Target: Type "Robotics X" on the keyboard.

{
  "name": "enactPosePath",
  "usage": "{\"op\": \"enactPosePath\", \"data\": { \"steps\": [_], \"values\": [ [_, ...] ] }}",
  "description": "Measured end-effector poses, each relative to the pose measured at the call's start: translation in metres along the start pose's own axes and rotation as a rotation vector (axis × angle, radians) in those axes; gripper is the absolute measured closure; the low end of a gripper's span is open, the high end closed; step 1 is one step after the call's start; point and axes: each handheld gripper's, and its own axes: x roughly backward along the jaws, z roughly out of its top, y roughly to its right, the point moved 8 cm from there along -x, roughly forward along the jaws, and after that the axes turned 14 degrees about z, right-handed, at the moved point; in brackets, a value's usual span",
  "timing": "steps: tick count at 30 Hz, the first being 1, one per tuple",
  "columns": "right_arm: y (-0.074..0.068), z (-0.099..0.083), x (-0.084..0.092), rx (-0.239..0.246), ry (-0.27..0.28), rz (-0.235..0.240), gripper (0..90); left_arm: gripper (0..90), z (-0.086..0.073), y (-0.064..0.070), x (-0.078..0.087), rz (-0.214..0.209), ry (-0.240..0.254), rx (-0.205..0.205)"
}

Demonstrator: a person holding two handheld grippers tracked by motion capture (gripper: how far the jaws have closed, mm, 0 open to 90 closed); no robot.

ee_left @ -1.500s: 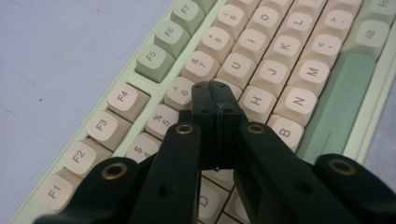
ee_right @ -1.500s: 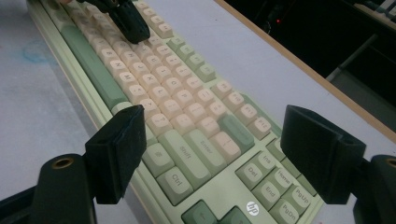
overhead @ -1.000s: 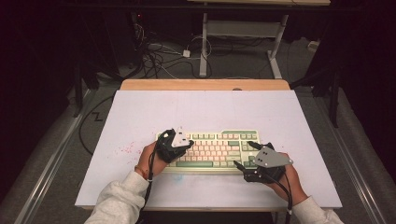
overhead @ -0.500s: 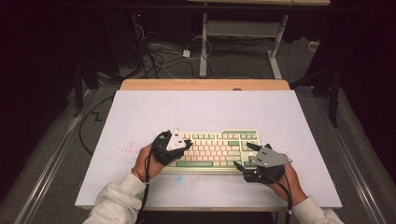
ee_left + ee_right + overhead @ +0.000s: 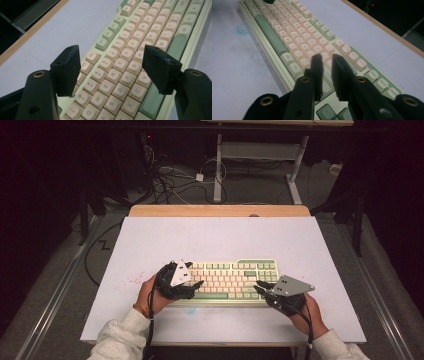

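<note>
A pale green keyboard [image 5: 230, 281] with cream keys lies on the white tabletop [image 5: 220, 240], near the front edge. My left gripper [image 5: 194, 276] hovers over its left end. In the left gripper view, the left gripper [image 5: 111, 51] is open, its jaws set wide apart above the letter keys of the keyboard [image 5: 130, 32], with nothing between them. My right gripper [image 5: 257, 286] sits at the keyboard's right end. In the right gripper view, the right gripper [image 5: 325, 57] has its jaws drawn almost together just above the keys of the keyboard [image 5: 294, 27], holding nothing.
A wooden strip [image 5: 220, 210] edges the table's far side. Beyond it a desk frame [image 5: 260, 150] and tangled cables [image 5: 170, 175] lie on the dark floor. Faint pink marks [image 5: 132, 280] and a bluish smudge [image 5: 243, 28] stain the tabletop near the keyboard.
My left gripper has drifted slightly left and toward the person over the keyboard's left end. The right gripper has stayed almost still.
</note>
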Motion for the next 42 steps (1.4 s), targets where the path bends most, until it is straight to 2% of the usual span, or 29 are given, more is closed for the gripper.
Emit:
{"op": "enactPosePath", "data": {
  "steps": [4,10,20,23,26,30,38,42],
  "values": [
    [-0.001,0.000,-0.002,0.004,-0.010,0.014,89.9,22.6,-0.003,-0.001,0.003,0.016,0.002,0.001],
    [-0.002,0.002,-0.005,0.011,-0.022,0.032,90.0,15.8,-0.012,0.000,0.010,0.018,0.010,-0.002],
    [0.001,0.010,-0.014,0.009,-0.023,0.037,90.0,15.6,-0.033,-0.001,0.022,0.019,-0.007,-0.001],
    [0.001,0.014,-0.018,0.011,-0.024,0.039,90.0,15.6,-0.037,-0.003,0.026,0.026,-0.009,0.011],
    [0.001,0.016,-0.023,0.017,-0.032,0.045,90.0,15.6,-0.040,-0.006,0.030,0.042,-0.001,0.008],
    [0.001,0.018,-0.027,0.019,-0.038,0.047,90.0,15.6,-0.045,-0.008,0.035,0.050,-0.007,0.029],
    [0.001,0.021,-0.036,0.020,-0.049,0.056,90.0,15.6,-0.051,-0.009,0.041,0.054,-0.012,0.040],
    [0.001,0.023,-0.040,0.019,-0.052,0.058,90.0,15.6,-0.055,-0.009,0.045,0.056,-0.011,0.059]
  ]
}}
